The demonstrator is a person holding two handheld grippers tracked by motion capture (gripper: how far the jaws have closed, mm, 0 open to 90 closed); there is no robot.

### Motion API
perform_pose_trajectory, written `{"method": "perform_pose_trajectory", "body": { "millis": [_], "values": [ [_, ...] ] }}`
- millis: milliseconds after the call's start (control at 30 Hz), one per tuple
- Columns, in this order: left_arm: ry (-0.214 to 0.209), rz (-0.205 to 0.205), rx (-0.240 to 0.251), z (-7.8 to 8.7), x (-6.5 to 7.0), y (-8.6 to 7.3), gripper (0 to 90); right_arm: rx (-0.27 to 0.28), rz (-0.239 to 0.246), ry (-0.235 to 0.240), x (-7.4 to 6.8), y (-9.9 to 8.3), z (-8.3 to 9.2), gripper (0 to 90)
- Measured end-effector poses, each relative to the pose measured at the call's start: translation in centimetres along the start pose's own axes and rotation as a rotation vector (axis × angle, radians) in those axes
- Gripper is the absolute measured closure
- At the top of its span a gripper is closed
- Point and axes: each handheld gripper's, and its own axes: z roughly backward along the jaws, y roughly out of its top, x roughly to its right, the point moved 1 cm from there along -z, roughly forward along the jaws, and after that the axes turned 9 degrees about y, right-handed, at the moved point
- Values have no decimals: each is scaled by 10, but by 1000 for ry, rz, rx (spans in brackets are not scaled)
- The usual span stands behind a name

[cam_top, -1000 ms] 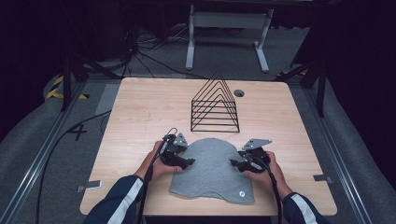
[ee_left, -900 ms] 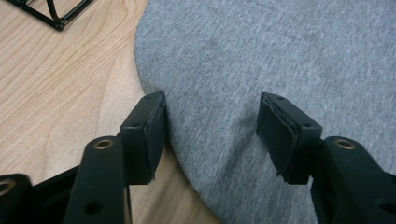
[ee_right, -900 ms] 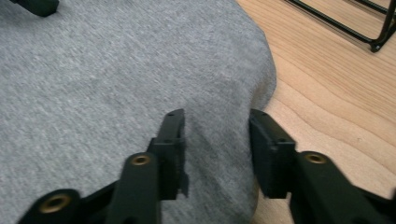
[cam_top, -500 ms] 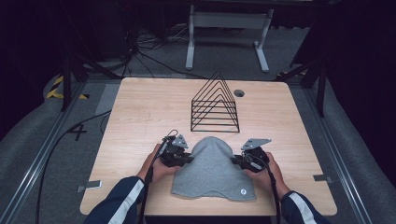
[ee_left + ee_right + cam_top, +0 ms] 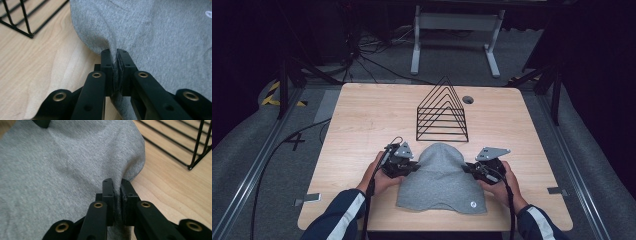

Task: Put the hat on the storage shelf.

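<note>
While the grey beanie (image 5: 441,177) lies flat on the near half of the wooden counter (image 5: 362,115), you have each tool clamped on one of its side edges. Your left tool (image 5: 413,167) has just pinched a fold of the knit at the hat's left rim; in the left gripper view the fabric (image 5: 155,42) is squeezed between the two black jaws. Your right tool (image 5: 467,169) grips the opposite rim, with the cloth (image 5: 62,170) puckered where the jaws meet. A small round tag (image 5: 471,204) sits near the hat's lower right corner. Just beyond the crown stands the black wire rack (image 5: 442,112), apart from the hat.
</note>
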Motion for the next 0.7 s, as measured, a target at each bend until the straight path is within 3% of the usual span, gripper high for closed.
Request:
{"method": "perform_pose_trajectory", "body": {
  "millis": [300,467,700],
  "values": [
    [10,-27,67,21,2,18,852,70,29,-7,-3,11,24,845],
    [23,-70,102,32,2,40,854,117,42,-14,-4,22,41,846],
    [55,-127,129,46,2,72,854,139,75,-47,1,37,56,847]
  ]
}}
